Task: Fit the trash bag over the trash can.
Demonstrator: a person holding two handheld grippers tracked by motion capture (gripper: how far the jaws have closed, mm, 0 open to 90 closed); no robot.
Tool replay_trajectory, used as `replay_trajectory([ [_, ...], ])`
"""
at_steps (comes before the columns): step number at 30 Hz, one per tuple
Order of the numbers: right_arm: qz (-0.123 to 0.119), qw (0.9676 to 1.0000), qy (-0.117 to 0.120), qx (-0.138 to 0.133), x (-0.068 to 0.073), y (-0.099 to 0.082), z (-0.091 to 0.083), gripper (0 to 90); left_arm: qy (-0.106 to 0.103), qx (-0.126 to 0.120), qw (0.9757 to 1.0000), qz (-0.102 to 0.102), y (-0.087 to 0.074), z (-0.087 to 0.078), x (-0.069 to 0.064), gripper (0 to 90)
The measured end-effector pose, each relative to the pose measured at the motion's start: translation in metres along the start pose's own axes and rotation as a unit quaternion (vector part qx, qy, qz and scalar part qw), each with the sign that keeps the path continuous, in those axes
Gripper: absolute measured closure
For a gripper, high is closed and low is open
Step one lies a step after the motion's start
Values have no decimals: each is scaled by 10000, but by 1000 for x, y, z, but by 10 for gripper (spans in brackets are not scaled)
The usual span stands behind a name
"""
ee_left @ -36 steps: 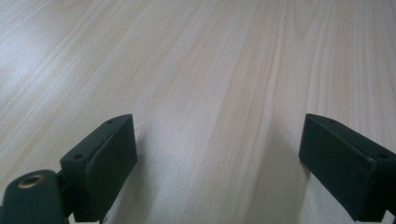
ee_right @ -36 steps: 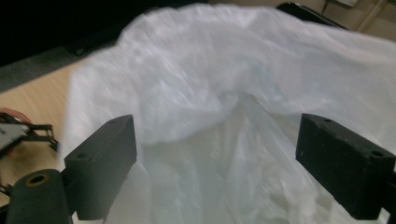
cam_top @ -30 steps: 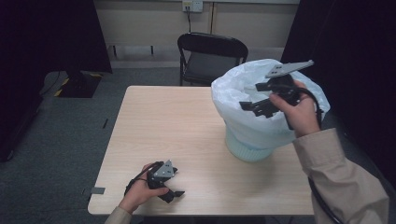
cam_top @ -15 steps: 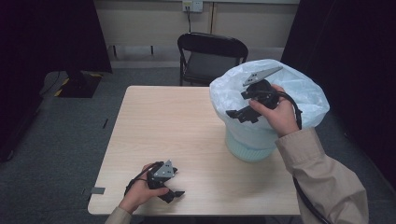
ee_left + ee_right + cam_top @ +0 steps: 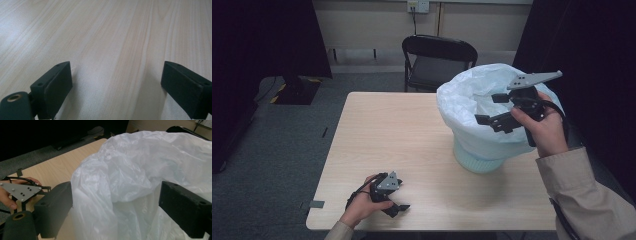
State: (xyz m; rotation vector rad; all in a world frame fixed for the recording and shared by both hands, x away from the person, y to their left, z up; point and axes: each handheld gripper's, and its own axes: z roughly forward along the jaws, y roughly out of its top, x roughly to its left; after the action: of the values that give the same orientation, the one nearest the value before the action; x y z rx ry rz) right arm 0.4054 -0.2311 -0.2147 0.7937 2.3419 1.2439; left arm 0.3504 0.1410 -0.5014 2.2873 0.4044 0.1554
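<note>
A pale green bin (image 5: 474, 161) stands on the right part of the wooden table (image 5: 402, 130), lined with a white plastic bag (image 5: 472, 107) that billows over its rim. My right gripper (image 5: 490, 109) is held open over the bag's right rim, jaws pointing left; in the right gripper view (image 5: 115, 205) the crumpled bag (image 5: 140, 170) lies between and beyond the wide-apart jaws, touching neither. My left gripper (image 5: 398, 196) rests open on the table near its front left edge. In the left gripper view (image 5: 117, 82) bare wood (image 5: 112, 30) shows between its jaws.
A black folding chair (image 5: 439, 55) stands behind the table's far edge. Dark curtains hang at both sides, and grey carpet lies around the table. The person's left hand with the left gripper (image 5: 21, 191) shows far off in the right gripper view.
The right gripper swung left over the bag's opening, then came back right to the rim, still open. The left gripper has stayed put on the table.
</note>
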Motion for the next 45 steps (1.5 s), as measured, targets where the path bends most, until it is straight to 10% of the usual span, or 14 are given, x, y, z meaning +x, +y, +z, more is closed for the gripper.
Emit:
replay_trajectory([
  [14,156,9995,169,-206,8,-39,-41,108,-2,-1,10000,3,0,0,0,94],
  [45,304,9984,334,-352,25,-96,-56,105,-5,1,10000,2,0,0,0,93],
])
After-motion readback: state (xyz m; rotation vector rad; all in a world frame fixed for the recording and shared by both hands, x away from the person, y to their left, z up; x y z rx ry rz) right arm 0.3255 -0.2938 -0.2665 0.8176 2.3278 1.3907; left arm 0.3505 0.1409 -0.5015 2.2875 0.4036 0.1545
